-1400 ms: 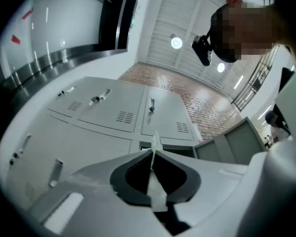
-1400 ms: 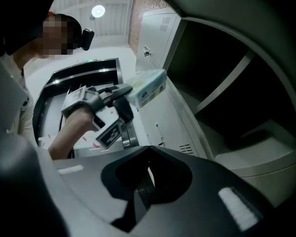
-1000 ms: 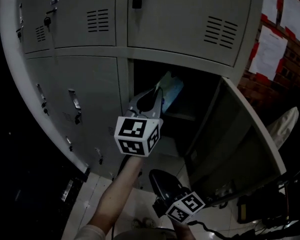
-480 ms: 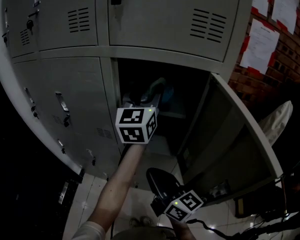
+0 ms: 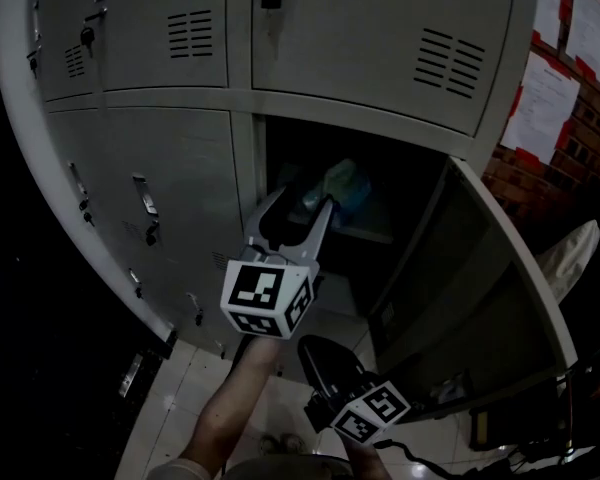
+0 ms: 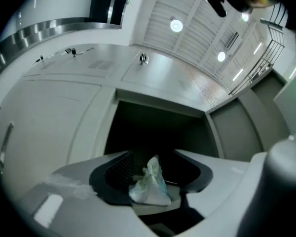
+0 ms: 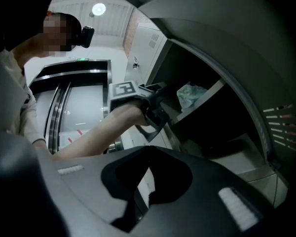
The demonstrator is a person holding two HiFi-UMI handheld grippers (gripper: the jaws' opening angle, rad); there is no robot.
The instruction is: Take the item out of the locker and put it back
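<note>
In the head view the left gripper [image 5: 298, 204] covers the lower left edge of the bag [image 5: 344, 178]. Under the shelf [image 5: 368, 234] the locker [image 5: 360, 118] is black. Print on the wall sheets [image 5: 540, 103] is too small to read.

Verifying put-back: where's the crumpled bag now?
The crumpled bag sits on the shelf inside the open locker, centre of the head view, just beyond the left gripper, whose jaws have just opened off it.

Left hand-held gripper [image 5: 302, 200] points upward, jaws just opened, empty.
</note>
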